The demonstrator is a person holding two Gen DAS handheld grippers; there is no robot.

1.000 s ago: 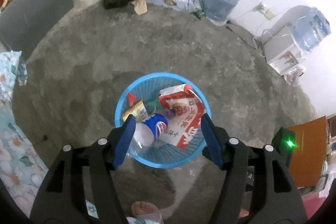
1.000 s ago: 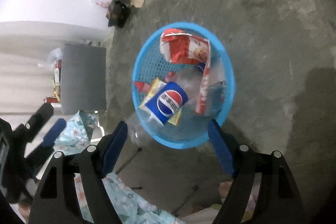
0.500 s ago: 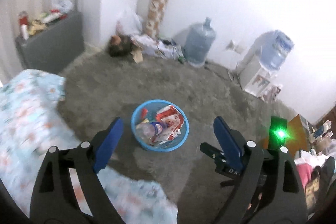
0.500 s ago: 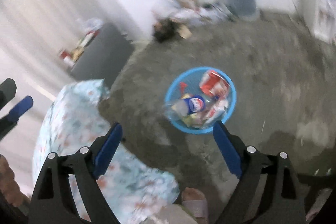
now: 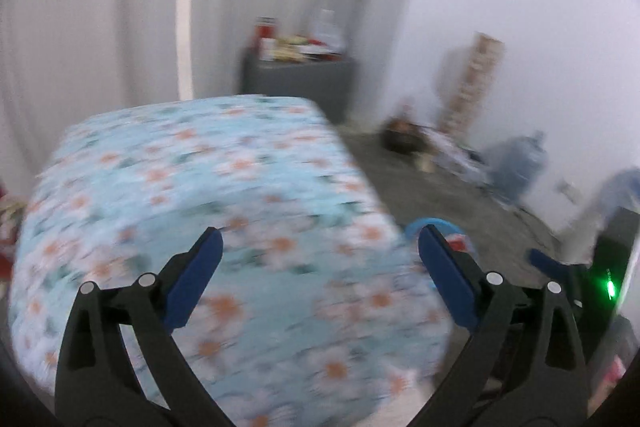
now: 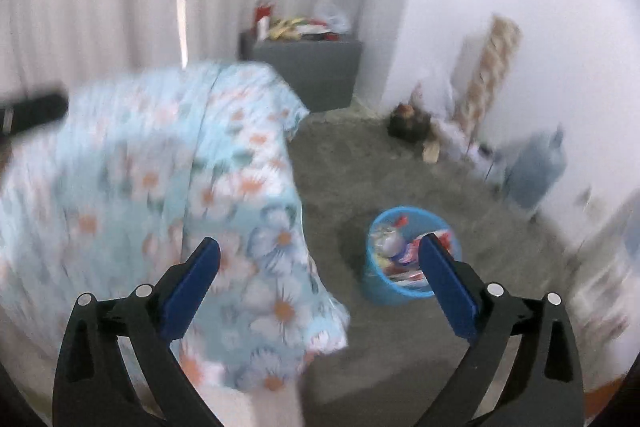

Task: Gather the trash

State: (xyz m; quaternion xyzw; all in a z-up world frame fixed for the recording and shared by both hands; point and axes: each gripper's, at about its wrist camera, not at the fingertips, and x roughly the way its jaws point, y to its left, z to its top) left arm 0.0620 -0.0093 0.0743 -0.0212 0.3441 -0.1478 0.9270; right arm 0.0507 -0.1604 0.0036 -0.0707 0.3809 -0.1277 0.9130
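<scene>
Judging by looks, the trash is light, crinkly wrappers plus a slick bottle; pinch wrappers by an edge. It sits in the blue basket on the floor, ahead-right of the right tool. Both tools are opening, empty. Left tool view shows only the basket rim behind the floral bed.

My blue basket mostly hidden behind the floral cloth in my left view, trash inside it a blurred jumble, partly behind my right finger, shelf clutter smeared, water jug hazy, floor pile unreadable
</scene>
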